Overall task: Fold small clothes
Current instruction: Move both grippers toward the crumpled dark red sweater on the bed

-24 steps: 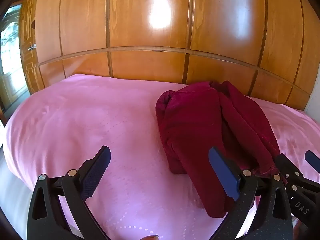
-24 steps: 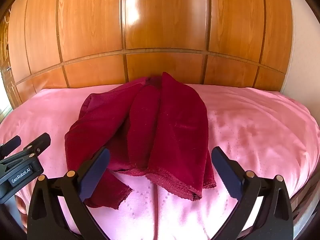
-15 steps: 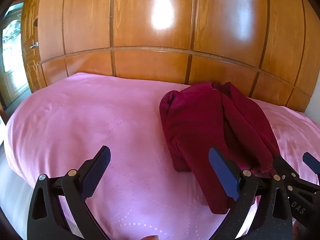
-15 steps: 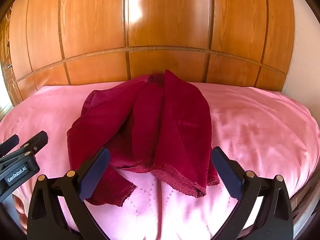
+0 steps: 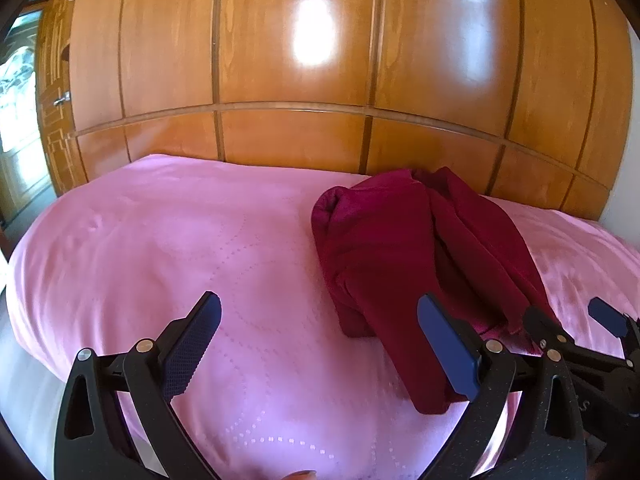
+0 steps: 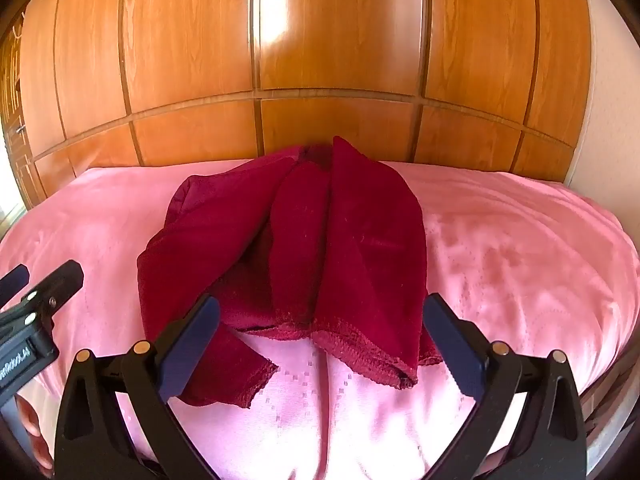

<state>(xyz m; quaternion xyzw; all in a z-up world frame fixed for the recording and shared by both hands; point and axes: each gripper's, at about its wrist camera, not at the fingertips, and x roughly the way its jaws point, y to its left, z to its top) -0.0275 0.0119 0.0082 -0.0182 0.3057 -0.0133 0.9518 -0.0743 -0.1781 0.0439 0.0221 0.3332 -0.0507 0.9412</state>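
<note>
Status: dark red garment sits on the pink bedspread, bunched rather than folded. Side panels are thrown loosely over the middle, hem edges ragged and uneven toward the person, one flap trailing out at roughly 7 o'clock in the right wrist view. I'd call that rough gathering at best; no clean fold visible. Can't tell what kind of garment it is.

Left gripper: jaws spread wide, nothing between them, over bare bedspread, garment at its 2 o'clock with the near flap just beside its right finger.

Right gripper: jaws also spread wide, empty, lined up straight on the garment's near hem at 12 o'clock, not touching the cloth as far as I can see.

Wooden wardrobe panels run behind the bed at 12 o'clock.

Judgement: early stage. Left to do: flatten or square the cloth, grab hem corners, make the actual folds.
</note>
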